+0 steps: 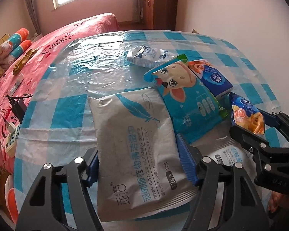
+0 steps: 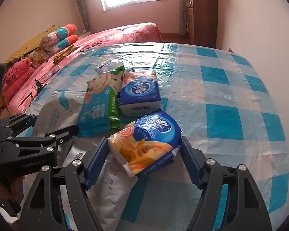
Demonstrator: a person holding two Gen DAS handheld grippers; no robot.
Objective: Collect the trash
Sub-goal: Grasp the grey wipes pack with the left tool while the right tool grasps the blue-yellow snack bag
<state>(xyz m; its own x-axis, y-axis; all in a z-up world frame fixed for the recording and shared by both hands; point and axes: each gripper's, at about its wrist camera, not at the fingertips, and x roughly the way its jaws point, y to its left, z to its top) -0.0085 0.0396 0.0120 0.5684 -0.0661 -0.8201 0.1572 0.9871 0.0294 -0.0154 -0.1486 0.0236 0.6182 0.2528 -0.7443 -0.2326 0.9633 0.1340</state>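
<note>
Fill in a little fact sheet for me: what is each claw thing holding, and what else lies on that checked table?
surface: blue-and-white checked plastic tablecloth
left gripper: fingers either side of the grey feather-print wipes pack, touching its edges
right gripper: fingers either side of the blue-and-orange tissue packet, touching it
also on table: turquoise cartoon-animal pouch; blue Vinda tissue pack; crumpled white-and-blue wrapper
behind: pink bedspread

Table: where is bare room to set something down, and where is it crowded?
Free: the checked cloth right of the blue tissue packs, and the far strip beyond the crumpled wrapper. Crowded: the near left, with packets overlapping.
</note>
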